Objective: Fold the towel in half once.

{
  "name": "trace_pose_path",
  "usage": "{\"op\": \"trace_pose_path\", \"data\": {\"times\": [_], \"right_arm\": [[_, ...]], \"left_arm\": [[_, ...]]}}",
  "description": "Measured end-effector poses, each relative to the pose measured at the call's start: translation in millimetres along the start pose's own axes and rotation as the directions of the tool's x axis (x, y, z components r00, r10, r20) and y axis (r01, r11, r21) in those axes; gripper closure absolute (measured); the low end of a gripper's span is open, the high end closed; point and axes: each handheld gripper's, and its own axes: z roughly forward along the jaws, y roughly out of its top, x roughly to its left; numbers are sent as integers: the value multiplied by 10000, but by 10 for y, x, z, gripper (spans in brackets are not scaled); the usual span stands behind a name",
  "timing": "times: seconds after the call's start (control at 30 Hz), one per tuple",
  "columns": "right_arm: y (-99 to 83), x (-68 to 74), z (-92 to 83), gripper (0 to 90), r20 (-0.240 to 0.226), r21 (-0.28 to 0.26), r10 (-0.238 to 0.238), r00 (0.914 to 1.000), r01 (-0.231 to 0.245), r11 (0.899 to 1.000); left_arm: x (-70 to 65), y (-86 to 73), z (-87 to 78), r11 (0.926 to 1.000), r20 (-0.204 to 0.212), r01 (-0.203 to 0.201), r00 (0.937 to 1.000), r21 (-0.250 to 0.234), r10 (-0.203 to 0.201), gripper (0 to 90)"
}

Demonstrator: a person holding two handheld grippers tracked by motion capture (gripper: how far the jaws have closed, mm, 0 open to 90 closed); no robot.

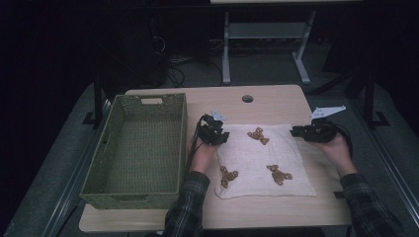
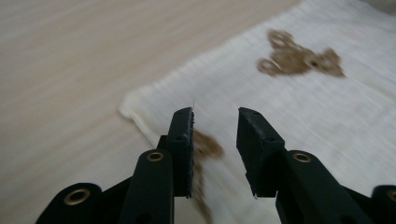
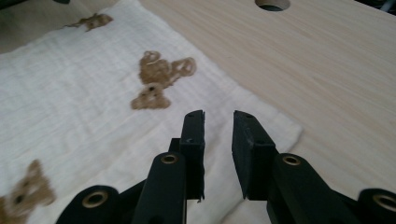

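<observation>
Both grippers over the cloth's far corners

I've got the left gripper (image 2: 215, 116) and right gripper (image 3: 218, 119) narrowly open, empty; the cloth (image 1: 262, 160) could slip if I pinch shallow.

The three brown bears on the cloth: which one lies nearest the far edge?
The bear printed alone near the cloth's far edge; the other two sit along the near edge.

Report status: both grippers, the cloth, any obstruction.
Left gripper open, right gripper open, each over a far corner of the cream bear-print cloth. Cloth flat. Green woven basket alongside, empty.
</observation>
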Motion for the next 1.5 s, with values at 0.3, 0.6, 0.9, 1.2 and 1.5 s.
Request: {"op": "trace_pose_path", "data": {"times": [0.3, 0.6, 0.9, 1.2, 1.5], "right_arm": [[39, -398, 279, 728, 406, 355, 552, 9976, -567, 9978], [-7, -571, 494, 673, 441, 457, 953, 9945, -973, 9942], [-46, -601, 563, 783, 687, 670, 953, 9931, -999, 9927], [-30, -566, 572, 875, 697, 752, 893, 9936, -945, 9927], [-21, -578, 569, 881, 827, 814, 978, 9918, -1045, 9912]], "left_arm": [[235, 201, 225, 9988, -693, 495, 9964, 44, -491, 675], [320, 162, 391, 9970, -743, 728, 9947, 275, -706, 647], [376, 135, 393, 9957, -758, 905, 9932, 203, -887, 622], [446, 67, 485, 9939, -599, 1046, 9929, 337, -1024, 617], [436, 37, 566, 9926, -558, 1083, 9929, 548, -1053, 854]]}}
